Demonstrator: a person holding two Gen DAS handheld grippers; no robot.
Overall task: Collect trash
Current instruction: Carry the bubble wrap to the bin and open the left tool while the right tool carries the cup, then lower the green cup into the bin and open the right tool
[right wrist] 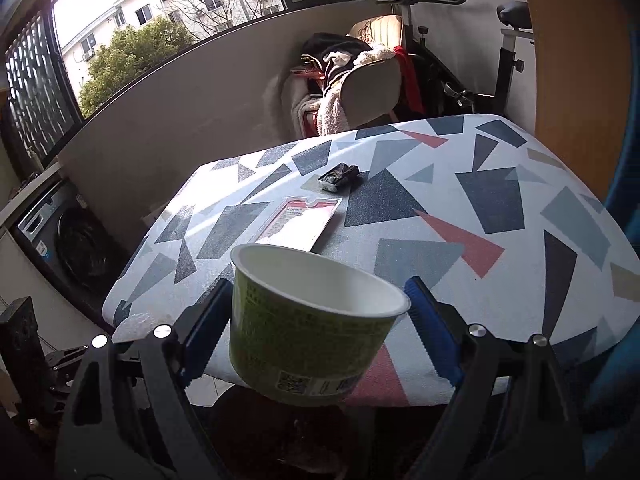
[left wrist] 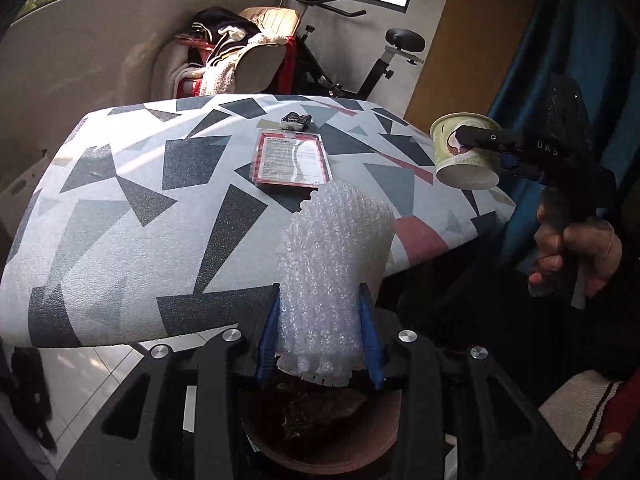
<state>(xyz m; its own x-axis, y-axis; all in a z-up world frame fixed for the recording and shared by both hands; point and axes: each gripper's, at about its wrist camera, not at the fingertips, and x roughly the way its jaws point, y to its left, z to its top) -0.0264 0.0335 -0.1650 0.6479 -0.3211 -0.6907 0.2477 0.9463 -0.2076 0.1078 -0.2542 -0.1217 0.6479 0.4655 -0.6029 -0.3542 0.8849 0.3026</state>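
Trash fills both your grippers: your left gripper (left wrist: 320, 320) clamps the bubble wrap (left wrist: 334, 264) over the brown bin (left wrist: 320, 440) for dropping, your right gripper (right wrist: 320, 328) grips the paper cup (right wrist: 308, 320), while the blister pack (left wrist: 290, 162) and dark wrapper (left wrist: 295, 121) wait on the far table (left wrist: 132, 208).

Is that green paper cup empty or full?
Empty: the cup shows a bare white inside, held tilted in the right gripper.
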